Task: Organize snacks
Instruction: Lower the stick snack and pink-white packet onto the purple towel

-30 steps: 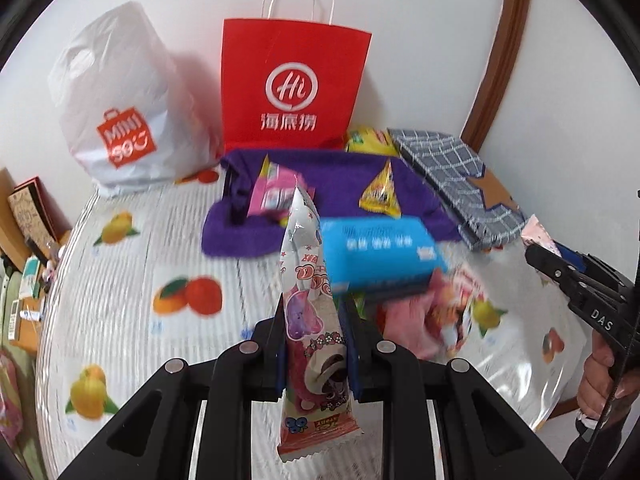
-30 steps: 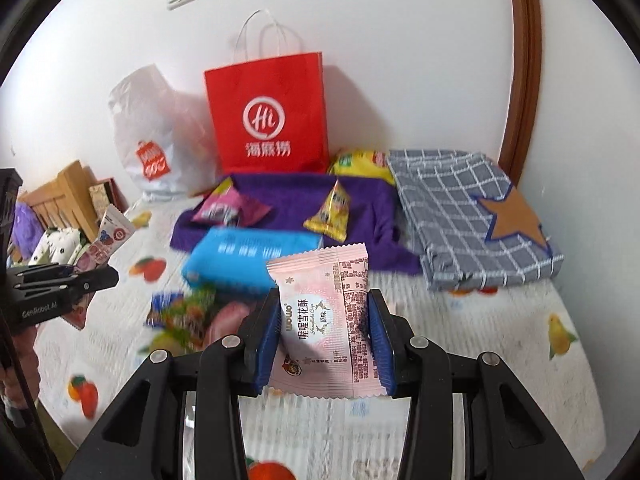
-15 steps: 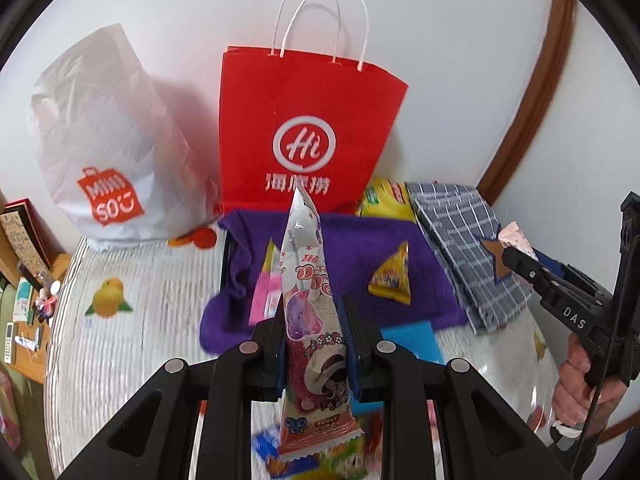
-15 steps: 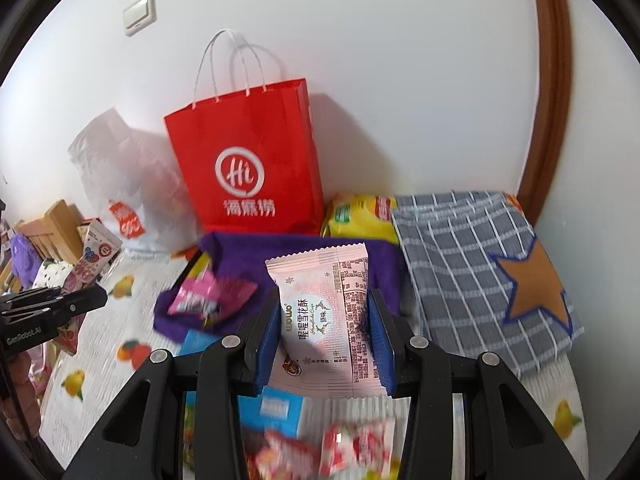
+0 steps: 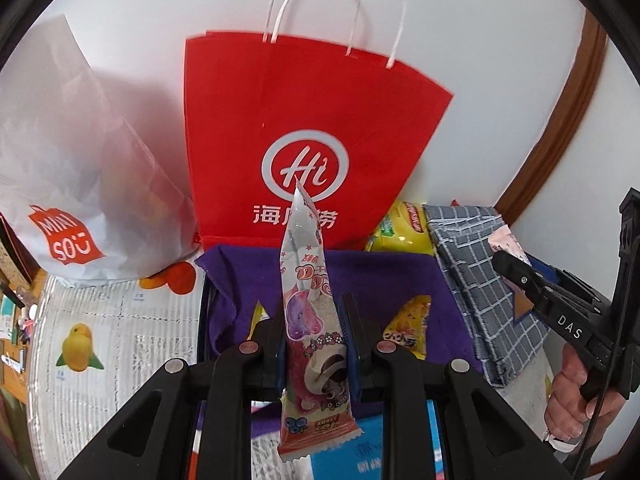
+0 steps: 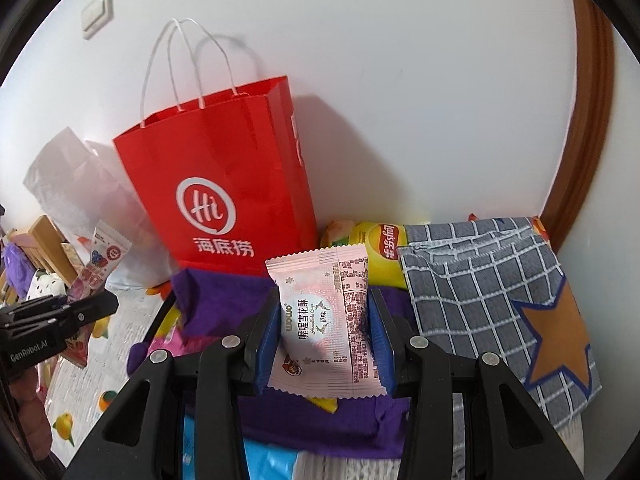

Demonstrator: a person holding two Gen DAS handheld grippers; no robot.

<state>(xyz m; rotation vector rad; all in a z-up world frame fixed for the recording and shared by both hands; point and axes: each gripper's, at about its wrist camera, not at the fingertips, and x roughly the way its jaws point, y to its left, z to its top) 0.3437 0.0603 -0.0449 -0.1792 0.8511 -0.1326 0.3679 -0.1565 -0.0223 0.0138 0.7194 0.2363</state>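
Left wrist view: I see a tablecloth (image 5: 100, 320) with fruit pictures and a white wall (image 5: 480, 40) behind. At the back edge stands a red bag (image 5: 304, 128) that says "Hi", beside a white bag (image 5: 80, 184) that says "MINISO". My left gripper (image 5: 314, 344) squeezes a tall candy packet (image 5: 308, 320) over the purple cloth (image 5: 400, 272). My right gripper (image 6: 324, 336) squeezes a pink snack packet (image 6: 324, 320) reading "wowo", near a yellow Lay's bag (image 6: 380, 252).

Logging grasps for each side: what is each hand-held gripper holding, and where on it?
Left hand-held gripper: tall pink candy packet, clamped across its lower middle. Right hand-held gripper: pale pink snack packet, clamped by its two side edges.
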